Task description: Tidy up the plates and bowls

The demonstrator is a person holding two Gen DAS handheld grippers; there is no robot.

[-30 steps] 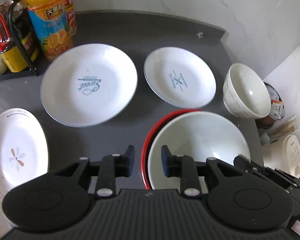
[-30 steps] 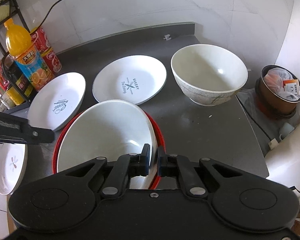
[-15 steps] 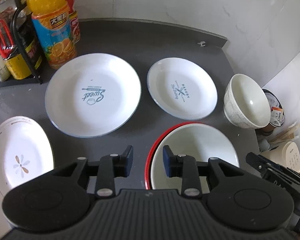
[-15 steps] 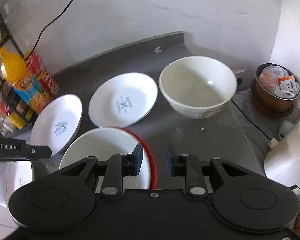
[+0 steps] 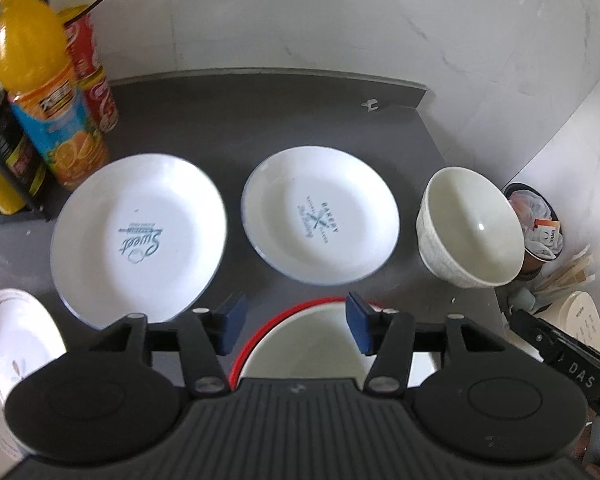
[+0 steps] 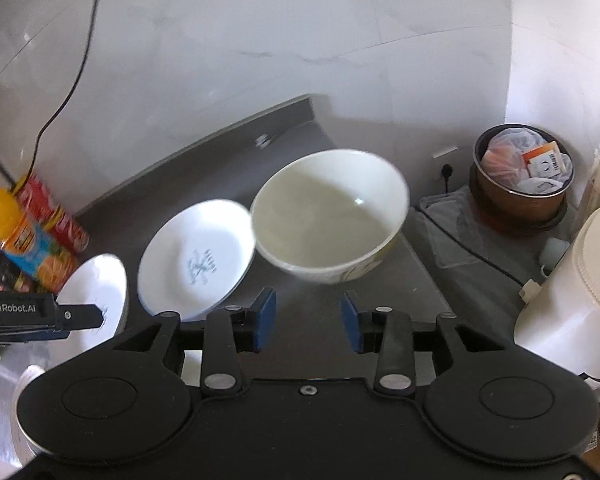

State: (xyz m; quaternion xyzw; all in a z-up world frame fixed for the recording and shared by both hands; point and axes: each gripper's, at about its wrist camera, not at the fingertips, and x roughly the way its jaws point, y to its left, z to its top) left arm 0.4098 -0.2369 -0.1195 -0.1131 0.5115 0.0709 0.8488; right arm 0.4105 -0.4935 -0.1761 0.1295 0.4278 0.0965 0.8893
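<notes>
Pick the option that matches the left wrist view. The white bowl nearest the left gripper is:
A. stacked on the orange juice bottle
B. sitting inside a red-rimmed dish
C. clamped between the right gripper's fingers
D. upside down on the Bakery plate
B: the white bowl sits inside the red-rimmed dish, whose red edge curves around it just beyond the open left gripper.

left claw (image 5: 293,322) spread wide, right claw (image 6: 308,319) spread wide
</notes>
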